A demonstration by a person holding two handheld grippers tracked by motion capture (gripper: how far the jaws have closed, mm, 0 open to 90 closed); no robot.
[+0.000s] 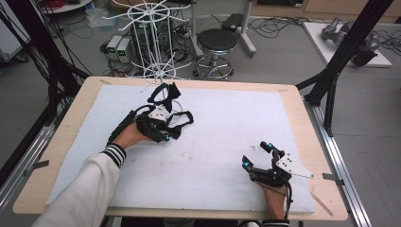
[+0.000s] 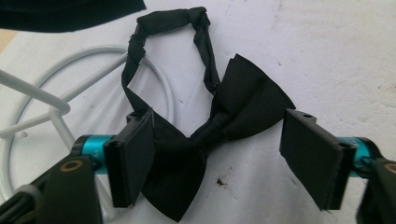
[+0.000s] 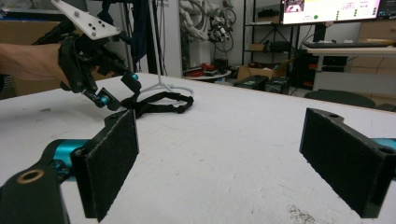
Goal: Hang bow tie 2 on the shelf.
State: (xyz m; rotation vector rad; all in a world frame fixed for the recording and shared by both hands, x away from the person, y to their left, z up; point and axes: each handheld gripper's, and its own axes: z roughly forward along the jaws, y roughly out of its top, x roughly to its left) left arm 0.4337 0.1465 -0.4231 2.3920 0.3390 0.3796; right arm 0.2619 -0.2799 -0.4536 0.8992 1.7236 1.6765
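Note:
A black bow tie (image 2: 187,158) with a looped neck strap (image 2: 140,28) lies on the white mat, its strap partly over the ring foot of a white wire rack (image 2: 93,70). My left gripper (image 2: 222,158) stands over it with the knot and one wing between the jaws. One pad (image 2: 130,158) is against a wing; the other pad (image 2: 313,158) is apart from the cloth. In the high view the left gripper (image 1: 166,133) is at the bow tie (image 1: 182,119) near the rack's foot. My right gripper (image 1: 257,155) rests open and empty near the front right.
The white wire rack (image 1: 151,42) rises at the table's far edge, and another black cloth piece (image 1: 163,94) hangs low on it. White mat (image 1: 227,123) covers most of the wooden table (image 1: 302,113). A stool (image 1: 216,42) and cables are on the floor beyond.

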